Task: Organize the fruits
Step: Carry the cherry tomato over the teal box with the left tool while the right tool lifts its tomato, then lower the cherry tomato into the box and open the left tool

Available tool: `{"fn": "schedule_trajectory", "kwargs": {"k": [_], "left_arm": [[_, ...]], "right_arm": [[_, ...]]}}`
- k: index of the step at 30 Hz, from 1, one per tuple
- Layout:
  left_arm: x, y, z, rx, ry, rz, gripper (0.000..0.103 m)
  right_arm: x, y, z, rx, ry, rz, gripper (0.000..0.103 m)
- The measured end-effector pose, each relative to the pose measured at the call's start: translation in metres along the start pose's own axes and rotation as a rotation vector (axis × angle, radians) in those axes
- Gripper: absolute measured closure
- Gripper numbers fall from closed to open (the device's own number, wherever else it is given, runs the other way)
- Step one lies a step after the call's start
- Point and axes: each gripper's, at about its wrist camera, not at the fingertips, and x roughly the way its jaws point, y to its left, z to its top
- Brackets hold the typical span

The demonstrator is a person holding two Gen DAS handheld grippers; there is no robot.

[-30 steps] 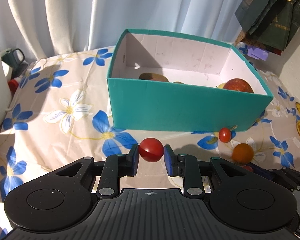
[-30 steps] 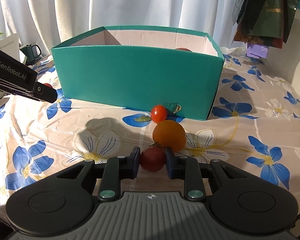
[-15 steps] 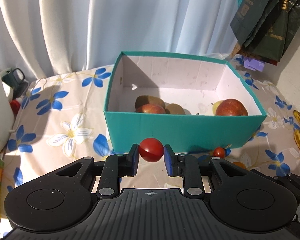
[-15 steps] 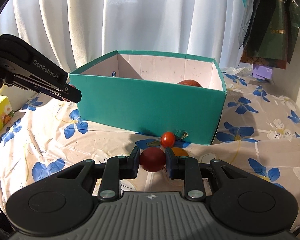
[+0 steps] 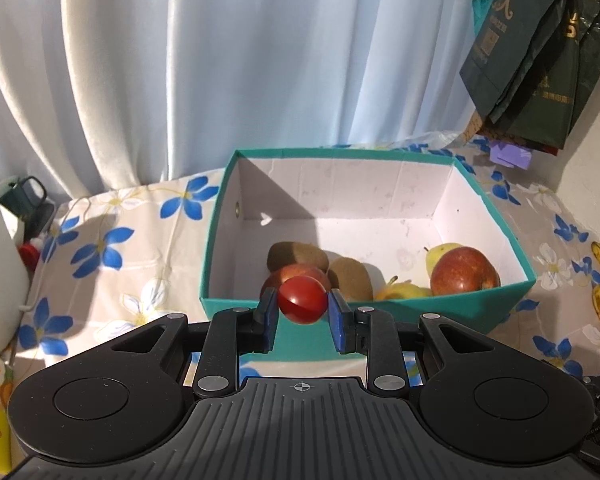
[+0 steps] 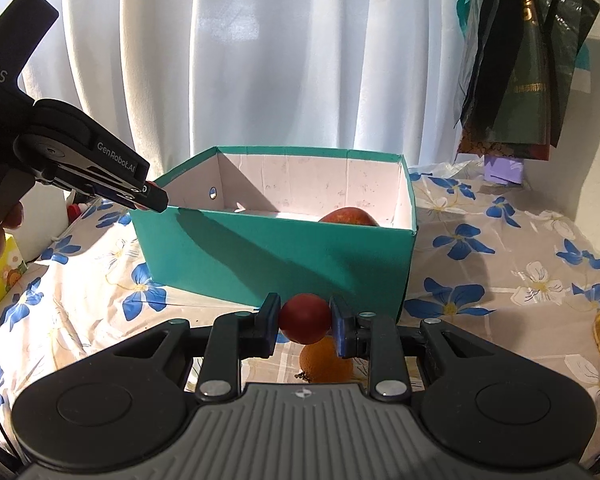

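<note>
Each clenched on a tomato, the left tool (image 5: 302, 316) with its bright tomato (image 5: 302, 299) and the right tool (image 6: 304, 325) with its darker tomato (image 6: 305, 318) are mid-carry toward the box (image 5: 380, 320), so next comes moving over its rim and letting go.

Left tongs (image 5: 302, 317) and right tongs (image 6: 305, 325) both clamped, raised.

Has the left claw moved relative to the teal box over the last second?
Yes. The left claw, shut on a red tomato, has risen and advanced toward the teal box; its view now looks down into the box.
</note>
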Motion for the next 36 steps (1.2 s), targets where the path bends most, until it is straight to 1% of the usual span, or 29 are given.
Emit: {"fn": "schedule_trajectory", "kwargs": {"k": [7,12,16,18,21,36], "left_arm": [[0.026,-0.015,0.018,0.029,-0.015,-0.008,0.073],[0.051,-0.023,0.022,0.057,-0.004,-0.038,0.073],[0.076,-0.028,0.022,0.067,0.028,-0.008,0.073],[0.088,-0.030,0.021,0.065,0.047,0.021,0.073],[0.099,-0.030,0.020,0.055,0.067,0.016,0.073],[0.125,-0.031,0.026,0.062,0.071,0.059,0.073]], "right_arm": [[-0.006,-0.008,0.006,0.016,-0.037,-0.018,0.077],[-0.008,-0.015,0.006,0.035,-0.048,-0.042,0.077],[-0.008,-0.020,0.005,0.046,-0.052,-0.065,0.077],[-0.008,-0.021,0.006,0.046,-0.051,-0.072,0.077],[-0.008,-0.023,0.007,0.043,-0.052,-0.083,0.077],[0.000,-0.026,0.013,0.043,-0.059,-0.109,0.077]]}}
